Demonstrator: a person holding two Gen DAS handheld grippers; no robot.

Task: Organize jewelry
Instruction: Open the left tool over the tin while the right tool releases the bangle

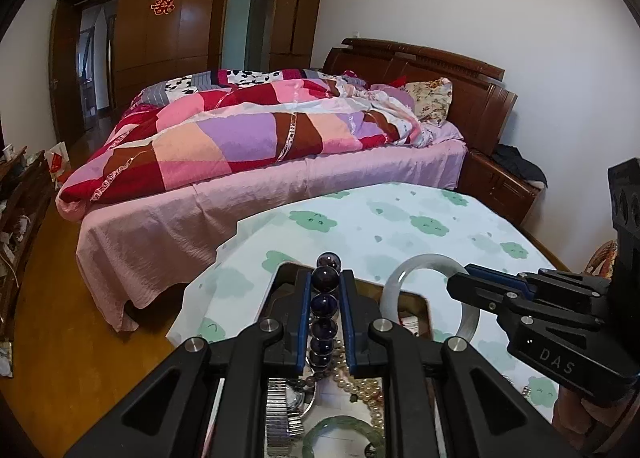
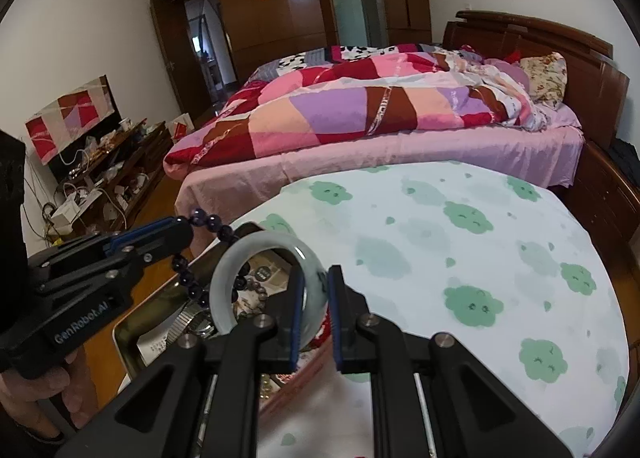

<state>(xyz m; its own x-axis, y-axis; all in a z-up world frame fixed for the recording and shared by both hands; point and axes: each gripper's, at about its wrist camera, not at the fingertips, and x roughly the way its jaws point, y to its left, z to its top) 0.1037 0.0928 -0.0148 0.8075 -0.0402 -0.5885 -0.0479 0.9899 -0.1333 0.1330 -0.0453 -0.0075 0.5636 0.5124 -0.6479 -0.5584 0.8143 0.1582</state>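
My left gripper point(image 1: 326, 282) is shut on a dark purple bead bracelet point(image 1: 325, 304) and holds it above an open jewelry box point(image 1: 420, 304). It also shows in the right wrist view point(image 2: 182, 228), where the beads point(image 2: 206, 220) hang from it. My right gripper point(image 2: 316, 282) is shut on a pale jade bangle point(image 2: 228, 278), held upright over the box point(image 2: 132, 342). The bangle point(image 1: 466, 322) and right gripper point(image 1: 460, 278) show at the right of the left wrist view. In the box lie a pearl strand point(image 1: 366, 390), a metal watch point(image 1: 280, 406) and a green bangle point(image 1: 344, 432).
The box sits on a round table with a white cloth printed with green clouds point(image 2: 460, 258). A bed with a patchwork quilt point(image 1: 248, 138) stands behind. A cluttered low TV stand point(image 2: 108, 178) is at the left. Wooden wardrobes point(image 1: 192, 14) line the far wall.
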